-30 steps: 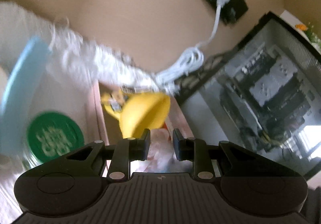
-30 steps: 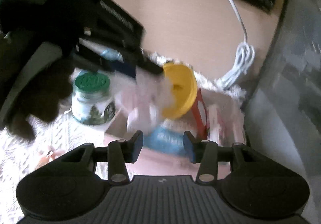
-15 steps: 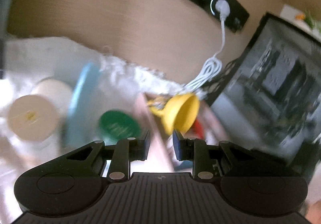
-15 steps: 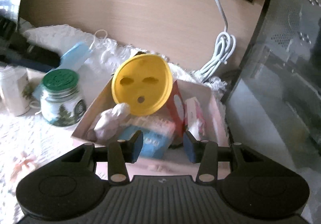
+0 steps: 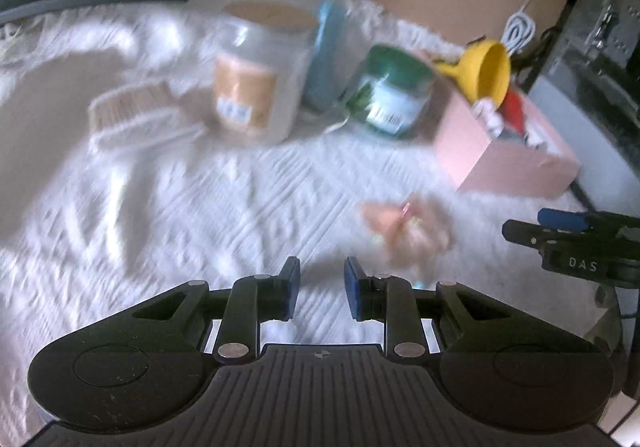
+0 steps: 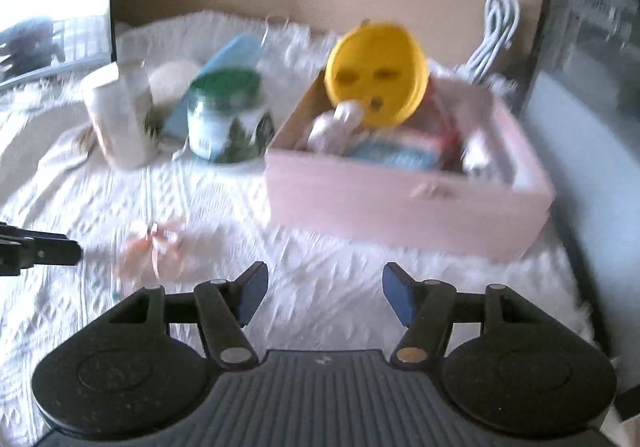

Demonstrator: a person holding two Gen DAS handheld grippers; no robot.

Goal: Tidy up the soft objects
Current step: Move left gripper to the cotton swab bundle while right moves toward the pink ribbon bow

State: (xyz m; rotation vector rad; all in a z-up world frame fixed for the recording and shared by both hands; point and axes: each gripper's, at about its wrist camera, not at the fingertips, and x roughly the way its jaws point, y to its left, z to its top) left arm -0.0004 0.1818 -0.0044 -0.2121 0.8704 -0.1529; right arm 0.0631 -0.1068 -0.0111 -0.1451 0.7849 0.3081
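A white knitted cloth [image 5: 168, 215] covers the table, and on it, well short of the box, lies a small peach-pink fabric bow [image 5: 404, 227], limp and splayed. It looks like the one soft thing not yet put away. To its far right sits the pale pink rectangular box [image 6: 408, 203], already holding a yellow round plastic funnel [image 6: 376, 73] propped on edge, a pale plush toy [image 6: 340, 123] and a blue-and-white packet [image 6: 394, 157]; the funnel leans there, I judge, because the box is crowded.

The left gripper [image 5: 322, 289] hangs just near of the bow, its jaws narrowly apart with nothing between them, only cloth beyond. The right gripper [image 6: 324, 297] faces the box from the near side, its jaws opening and empty, bare cloth between them. I take it one of them is lining up for the bow, which sits between the two tools.

Far left stand a clear plastic jar with an orange label [image 5: 260, 79], a green-lidded glass jar [image 5: 390, 91] and a light blue flat piece [image 5: 326, 51] leaning between them: hard goods, left outside the box.
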